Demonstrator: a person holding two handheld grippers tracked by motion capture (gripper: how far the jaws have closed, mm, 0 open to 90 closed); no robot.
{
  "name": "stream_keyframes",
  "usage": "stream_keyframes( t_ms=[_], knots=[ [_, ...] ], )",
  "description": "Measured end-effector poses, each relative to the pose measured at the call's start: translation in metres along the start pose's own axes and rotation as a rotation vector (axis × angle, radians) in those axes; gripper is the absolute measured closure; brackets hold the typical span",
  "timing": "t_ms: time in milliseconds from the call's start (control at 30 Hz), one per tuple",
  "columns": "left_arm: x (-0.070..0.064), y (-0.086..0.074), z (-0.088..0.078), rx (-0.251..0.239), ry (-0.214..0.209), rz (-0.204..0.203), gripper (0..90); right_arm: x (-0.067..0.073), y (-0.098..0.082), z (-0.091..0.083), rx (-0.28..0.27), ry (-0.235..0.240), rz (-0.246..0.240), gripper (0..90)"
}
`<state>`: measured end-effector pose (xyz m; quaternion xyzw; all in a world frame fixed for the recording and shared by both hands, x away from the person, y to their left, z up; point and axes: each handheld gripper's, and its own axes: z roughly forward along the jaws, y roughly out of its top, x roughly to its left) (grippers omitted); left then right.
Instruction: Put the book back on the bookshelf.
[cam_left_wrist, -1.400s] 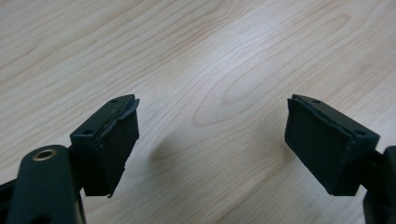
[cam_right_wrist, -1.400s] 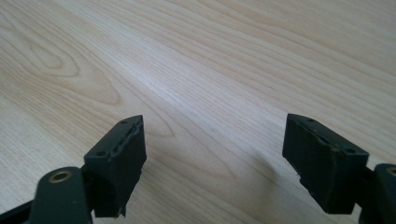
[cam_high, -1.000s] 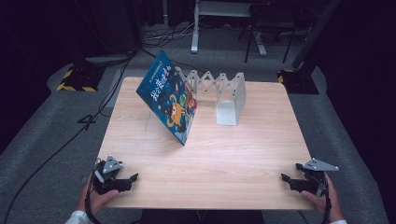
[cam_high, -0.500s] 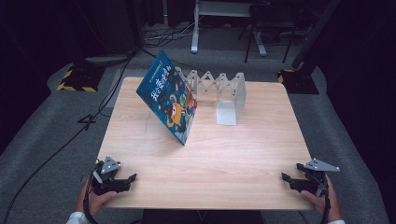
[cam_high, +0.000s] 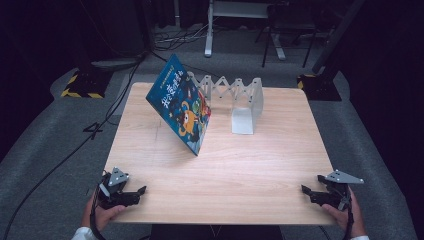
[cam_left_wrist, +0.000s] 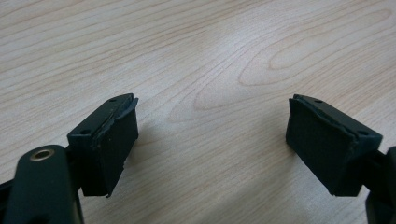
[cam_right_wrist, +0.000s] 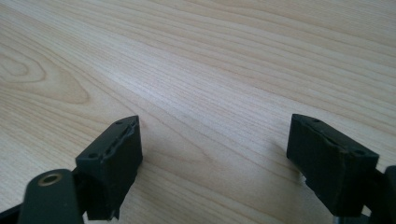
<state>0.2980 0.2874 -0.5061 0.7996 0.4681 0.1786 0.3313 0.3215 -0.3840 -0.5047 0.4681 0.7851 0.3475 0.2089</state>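
A blue picture book (cam_high: 184, 109) stands tilted on the wooden table (cam_high: 220, 175), leaning against a white folding book rack (cam_high: 240, 100) at the back middle. At the front left corner a hand holds my left gripper (cam_high: 141, 191) over the table edge, far from the book. Its jaws stand wide apart over bare wood, with nothing between the pads (cam_left_wrist: 112, 144). My right gripper (cam_high: 306, 191) rests at the front right corner, also open and empty, its pads (cam_right_wrist: 116, 163) over bare wood.
Dark grey floor surrounds the table. Black cables (cam_high: 60, 160) trail across the floor at the left. A stand base with yellow-black tape (cam_high: 82, 85) sits at the back left, and metal frame legs (cam_high: 240, 30) stand behind the table.
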Motion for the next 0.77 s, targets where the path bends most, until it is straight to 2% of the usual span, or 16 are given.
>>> stream_keyframes(
  t_ms=[767],
  knots=[
    [0.0001,0.0004,0.0004,-0.001,0.004,0.005,17.3,0.0,0.0,0.0,0.0,0.0,0.0,18.5]
  ],
)
